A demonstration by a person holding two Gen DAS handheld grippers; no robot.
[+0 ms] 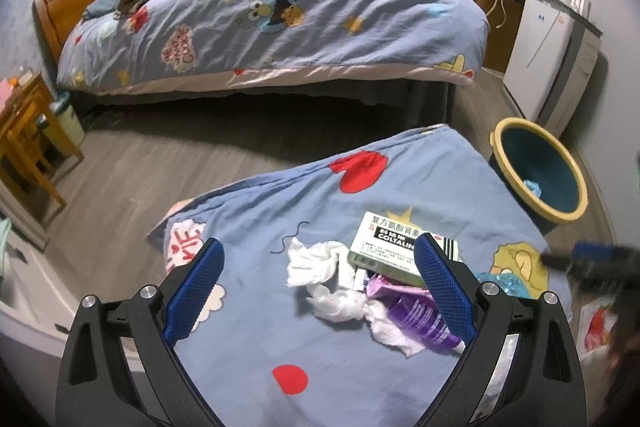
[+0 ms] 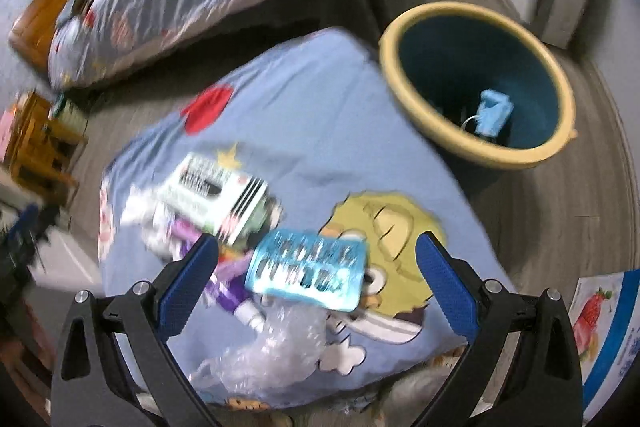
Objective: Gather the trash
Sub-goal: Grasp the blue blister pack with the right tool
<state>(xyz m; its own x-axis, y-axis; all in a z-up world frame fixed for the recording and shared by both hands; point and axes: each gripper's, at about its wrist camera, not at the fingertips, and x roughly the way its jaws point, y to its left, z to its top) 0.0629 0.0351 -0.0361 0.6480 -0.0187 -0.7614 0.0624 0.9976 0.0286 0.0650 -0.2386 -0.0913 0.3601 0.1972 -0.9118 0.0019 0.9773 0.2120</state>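
The left hand-held gripper (image 1: 320, 263) hung wide open and empty above a blue cartoon-print cover (image 1: 256, 343), with crumpled white tissue (image 1: 320, 275) between its fingers. Beside the tissue lay a green-and-white medicine box (image 1: 384, 247), resting partly on a purple tube (image 1: 420, 319). The right hand-held gripper (image 2: 318, 259) was also spread wide, holding nothing, over a blue blister pack (image 2: 308, 273) and clear bubble wrap (image 2: 276, 351). On the floor just beside the cover stood a yellow-rimmed teal bin (image 2: 404, 67) containing a light-blue face mask (image 2: 494, 113).
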